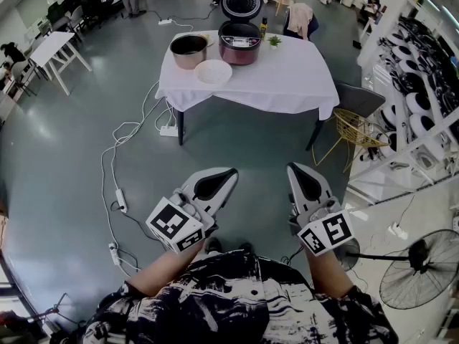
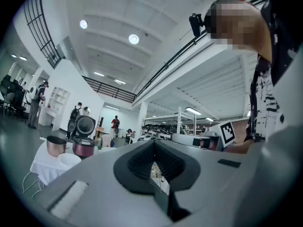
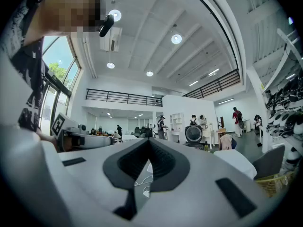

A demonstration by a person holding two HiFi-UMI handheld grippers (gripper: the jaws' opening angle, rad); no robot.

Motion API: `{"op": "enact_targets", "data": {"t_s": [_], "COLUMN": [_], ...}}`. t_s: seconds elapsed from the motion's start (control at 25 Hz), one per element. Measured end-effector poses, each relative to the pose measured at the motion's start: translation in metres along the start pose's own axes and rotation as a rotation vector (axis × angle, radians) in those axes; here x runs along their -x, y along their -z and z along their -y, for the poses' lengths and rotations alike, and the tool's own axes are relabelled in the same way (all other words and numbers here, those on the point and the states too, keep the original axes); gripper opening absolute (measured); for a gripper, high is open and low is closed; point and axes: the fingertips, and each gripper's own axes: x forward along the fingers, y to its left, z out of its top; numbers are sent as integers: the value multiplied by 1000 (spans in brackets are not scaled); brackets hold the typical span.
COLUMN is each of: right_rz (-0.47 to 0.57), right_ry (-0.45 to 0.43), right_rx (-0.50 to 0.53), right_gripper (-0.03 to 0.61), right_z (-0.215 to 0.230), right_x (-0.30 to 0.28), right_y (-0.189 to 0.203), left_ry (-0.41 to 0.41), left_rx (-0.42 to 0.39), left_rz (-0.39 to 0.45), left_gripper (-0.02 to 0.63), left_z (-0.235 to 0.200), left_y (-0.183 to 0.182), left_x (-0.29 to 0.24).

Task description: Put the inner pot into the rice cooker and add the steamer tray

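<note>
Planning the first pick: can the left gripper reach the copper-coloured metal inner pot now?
Probably not: much grey floor lies between the left gripper and the copper-coloured metal inner pot.

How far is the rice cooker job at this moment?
Done: only that the rice cooker has its lid open. In hand: nothing; the left gripper and right gripper are shut and empty, away from the table. Still to do: the inner pot, beside the cooker, must go in, then the white steamer tray in front of it.
</note>
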Motion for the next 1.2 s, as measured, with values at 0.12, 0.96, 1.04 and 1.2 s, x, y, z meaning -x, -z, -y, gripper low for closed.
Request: {"op": "enact_targets", "data": {"t_s": [0.12, 0.96, 1.04, 1.2], "right_rz": [1, 125, 118, 95], "right_ry": [-6, -1, 1, -12], "right_rx": [6, -5, -12, -14], "right_gripper": [-5, 553, 554, 554], "right_z": [1, 12, 17, 30], "right_x": [-3, -10, -9, -5], "right_y": [1, -13, -10, -1], "left_ry": [0, -7, -10, -25], "left_rx": [-2, 9, 11, 17], "left_rz": [0, 1, -2, -3], "left_gripper": [5, 5, 5, 5], "left_z": [-3, -7, -7, -8], "left_y": [2, 3, 5, 13], "left_x": [-2, -2, -6, -22]}}
